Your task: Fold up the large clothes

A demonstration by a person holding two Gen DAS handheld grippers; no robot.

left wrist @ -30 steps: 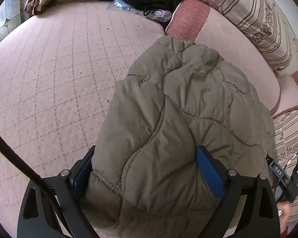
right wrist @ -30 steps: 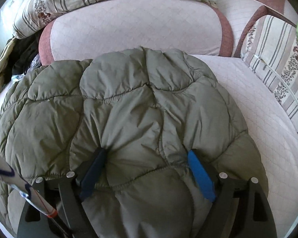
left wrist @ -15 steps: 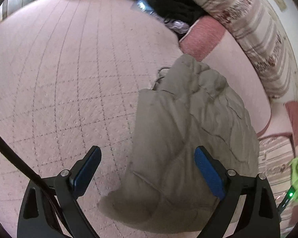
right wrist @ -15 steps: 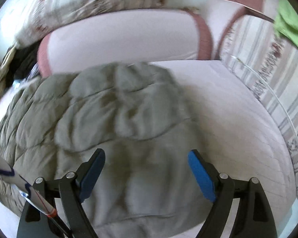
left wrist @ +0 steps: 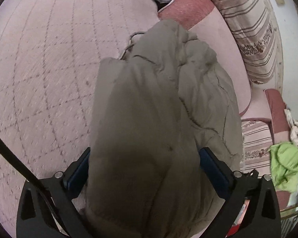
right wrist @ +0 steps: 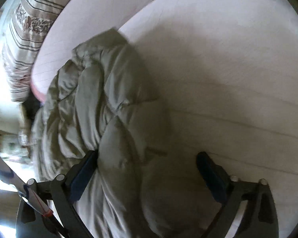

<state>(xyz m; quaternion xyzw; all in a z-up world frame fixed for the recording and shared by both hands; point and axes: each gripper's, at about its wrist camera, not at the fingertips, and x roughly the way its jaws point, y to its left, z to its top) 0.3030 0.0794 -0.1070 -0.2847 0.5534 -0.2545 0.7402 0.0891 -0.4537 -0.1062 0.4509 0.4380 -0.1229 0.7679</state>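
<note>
**Both tongs wide over the jacket, ready for the next fold**

We see the olive quilted jacket lying on the pink sofa seat, its far end reaching the seat's back cushion, below a striped pillow. A green cloth sits well to the jacket's right, on the sofa arm.

Our left gripper is opening. The jacket's near end fills the gap between its blue pads, and cloth hides most of the left pad, so we cannot tell whether either pad presses. Our right gripper is opening too. The jacket brushes its left pad, while its right pad stands apart over bare seat. This view is blurred.

We judge the step in hand is a change of grip: the jacket looks bunched into a long bundle, not yet a neat packet.

Next, we think each gripper must settle on a near corner or edge, close on it, and carry it across the jacket toward the back cushion. The padding is thick and springy, so we would take a deep bite.
</note>
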